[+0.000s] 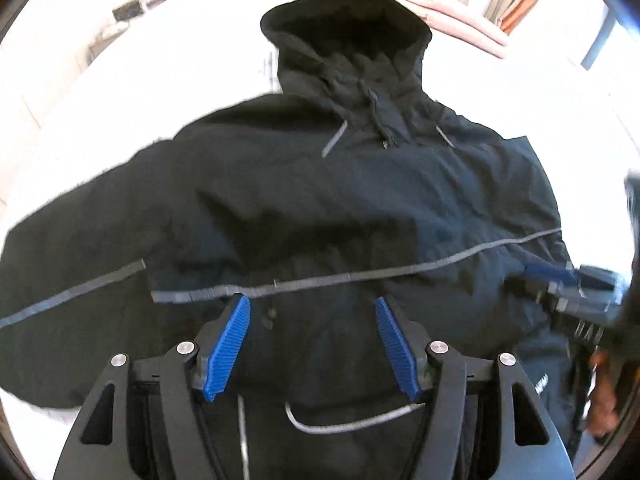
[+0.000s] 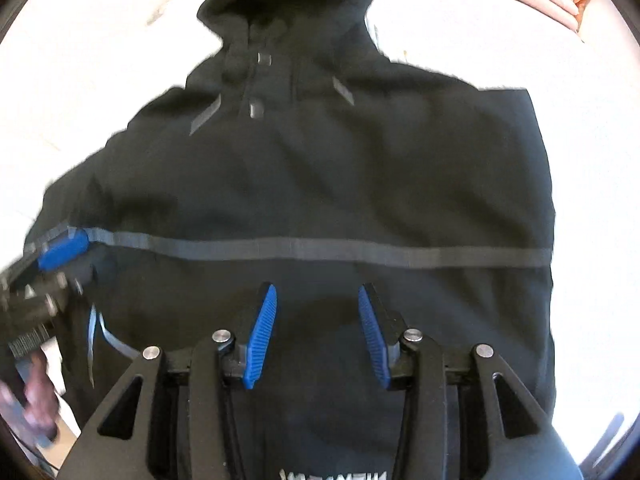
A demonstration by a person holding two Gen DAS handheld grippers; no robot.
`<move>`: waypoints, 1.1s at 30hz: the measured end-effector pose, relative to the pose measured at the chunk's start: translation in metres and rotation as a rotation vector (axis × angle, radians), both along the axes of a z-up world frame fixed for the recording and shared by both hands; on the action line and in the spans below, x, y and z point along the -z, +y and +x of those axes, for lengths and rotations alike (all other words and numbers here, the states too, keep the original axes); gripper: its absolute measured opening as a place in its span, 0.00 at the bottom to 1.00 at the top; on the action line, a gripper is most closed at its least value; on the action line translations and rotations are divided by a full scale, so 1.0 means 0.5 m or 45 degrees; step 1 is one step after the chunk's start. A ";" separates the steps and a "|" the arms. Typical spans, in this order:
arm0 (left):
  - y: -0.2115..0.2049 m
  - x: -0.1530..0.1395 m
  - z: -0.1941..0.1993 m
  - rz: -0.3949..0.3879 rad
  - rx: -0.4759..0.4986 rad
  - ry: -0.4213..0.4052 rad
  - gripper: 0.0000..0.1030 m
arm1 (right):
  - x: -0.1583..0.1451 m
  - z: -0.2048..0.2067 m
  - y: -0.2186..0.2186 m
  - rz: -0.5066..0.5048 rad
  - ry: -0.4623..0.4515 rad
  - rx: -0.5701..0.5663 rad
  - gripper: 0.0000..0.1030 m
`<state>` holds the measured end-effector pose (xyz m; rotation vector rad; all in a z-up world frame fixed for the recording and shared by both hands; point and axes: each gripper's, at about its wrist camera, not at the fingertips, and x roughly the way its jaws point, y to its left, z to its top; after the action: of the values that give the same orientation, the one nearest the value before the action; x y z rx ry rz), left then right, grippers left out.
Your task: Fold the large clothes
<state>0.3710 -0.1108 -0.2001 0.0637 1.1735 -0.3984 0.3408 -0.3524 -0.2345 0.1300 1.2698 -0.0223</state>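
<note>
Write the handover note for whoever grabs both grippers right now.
Left gripper: open, holding nothing, over the jacket's lower middle.
Right gripper: open, holding nothing, over the jacket's lower body, just below the grey stripe.
Jacket: spread front-up on the white surface, hood at the far end, one sleeve out to the left.
Done: jacket laid out; no fold visible yet.
Left: fold the sleeves in, then fold the body.

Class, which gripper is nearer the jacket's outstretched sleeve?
Left. The left gripper is over the jacket body beside that sleeve; the right gripper is further across, toward the opposite side.
</note>
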 end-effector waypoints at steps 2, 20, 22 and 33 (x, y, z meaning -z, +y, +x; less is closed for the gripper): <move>0.002 0.034 -0.013 0.032 -0.009 0.053 0.65 | 0.040 -0.021 0.015 -0.079 0.095 -0.014 0.44; 0.406 -0.028 -0.102 0.100 -0.610 -0.002 0.68 | 0.056 0.004 0.013 -0.066 0.126 0.005 0.48; 0.504 -0.018 -0.105 0.102 -0.790 0.026 0.68 | 0.057 0.007 0.018 -0.085 0.133 -0.007 0.48; 0.944 0.032 -0.114 -0.167 -1.482 0.034 0.68 | 0.048 0.015 0.014 -0.084 0.168 0.012 0.50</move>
<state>0.3141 0.3614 -0.2163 -0.7141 1.0245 0.5560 0.3483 -0.3454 -0.2586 0.0788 1.3984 -0.0816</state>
